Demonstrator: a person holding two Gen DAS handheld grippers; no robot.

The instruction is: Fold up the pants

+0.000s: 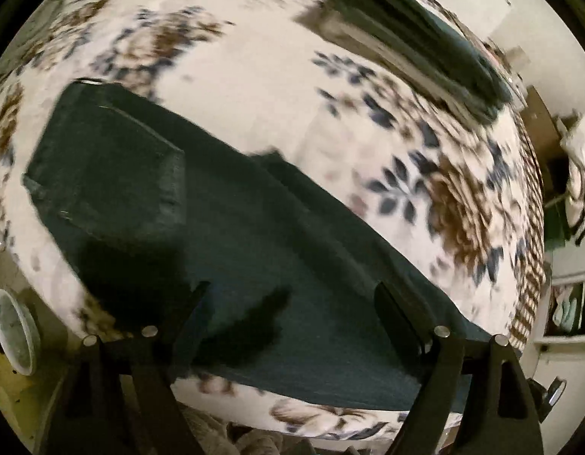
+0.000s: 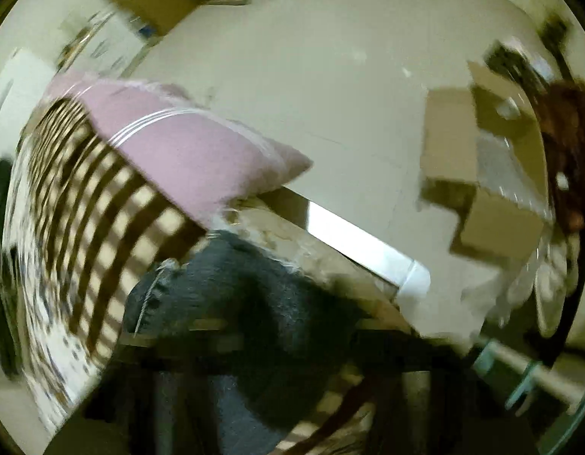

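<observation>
- The pants [image 1: 224,235] lie flat on the floral bed [image 1: 277,87], just ahead of the left gripper [image 1: 292,295], whose jaws stand wide and hold nothing.
- One end already looks doubled over, far left of that gripper.
- In the blurred right view, dark cloth [image 2: 232,303] bunches before the right gripper [image 2: 254,356]; whether it grips cannot be told.
- Most folding seems left.

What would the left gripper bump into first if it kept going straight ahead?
Probably the dark pants. The left gripper is open and points right at them, lying on the flowery blanket. How far off they are is hard to judge in this blurry view.
</observation>
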